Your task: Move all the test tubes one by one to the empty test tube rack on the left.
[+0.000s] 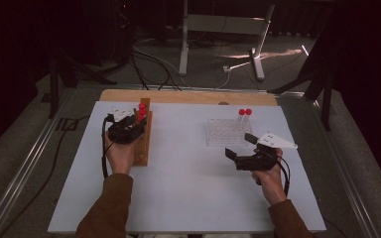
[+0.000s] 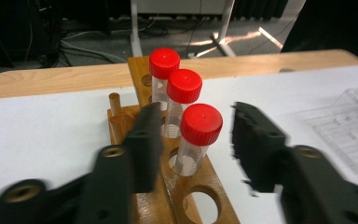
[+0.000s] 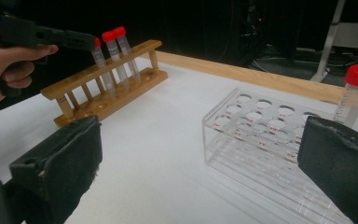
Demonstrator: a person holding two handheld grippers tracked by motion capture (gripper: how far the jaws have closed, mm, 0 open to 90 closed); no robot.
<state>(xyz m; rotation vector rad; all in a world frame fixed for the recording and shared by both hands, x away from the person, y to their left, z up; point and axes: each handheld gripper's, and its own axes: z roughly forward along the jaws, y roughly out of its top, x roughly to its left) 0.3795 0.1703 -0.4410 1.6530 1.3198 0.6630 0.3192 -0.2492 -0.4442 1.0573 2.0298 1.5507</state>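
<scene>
A wooden rack (image 2: 168, 196) holds three red-capped tubes in a row at the table's left (image 1: 143, 144). My left gripper (image 2: 196, 116) hovers over its far end, jaws apart on either side of the nearest tube (image 2: 201, 123), with a gap showing at both sides. The other two tubes (image 2: 184, 86) (image 2: 164, 63) stand behind it. My right gripper (image 1: 239, 145) is held open in front of a clear plastic rack (image 1: 223, 131), with nothing between its jaws. Two red-capped tubes (image 1: 244, 116) stand at that rack's far right corner.
A white sheet (image 1: 188, 178) covers the table, with a wooden strip (image 1: 188, 96) along its far edge. Beyond it lie floor cables (image 1: 149, 59) and a white metal stand (image 1: 218, 29). Free surface lies between the two racks.
</scene>
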